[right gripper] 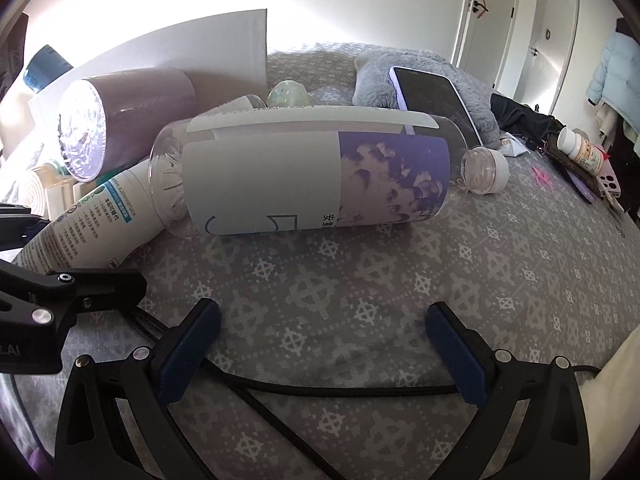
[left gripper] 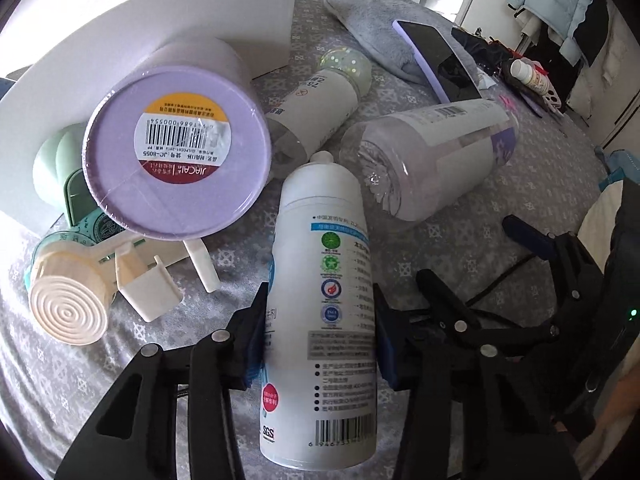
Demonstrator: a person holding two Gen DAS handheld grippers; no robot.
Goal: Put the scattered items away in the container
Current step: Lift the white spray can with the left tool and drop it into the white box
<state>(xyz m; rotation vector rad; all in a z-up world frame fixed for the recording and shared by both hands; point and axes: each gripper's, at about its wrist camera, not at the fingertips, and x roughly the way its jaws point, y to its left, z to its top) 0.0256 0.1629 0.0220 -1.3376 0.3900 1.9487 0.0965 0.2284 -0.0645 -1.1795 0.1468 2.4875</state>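
The left gripper (left gripper: 318, 328) is clamped on the white spray bottle (left gripper: 324, 300), lying on the grey patterned bedspread (right gripper: 400, 280). The right gripper (right gripper: 324, 344) stands open over free cloth. At twelve o'clock lies the clear bottle (right gripper: 304, 176); at ten o'clock, the white box (right gripper: 180, 52).

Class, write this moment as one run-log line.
left gripper: shut on white spray bottle | right gripper: open, empty | clear bottle: lying on bedspread

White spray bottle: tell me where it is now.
The white spray bottle lies bottom-centre in the left wrist view, clamped in the left gripper, its nozzle toward the clear bottle.
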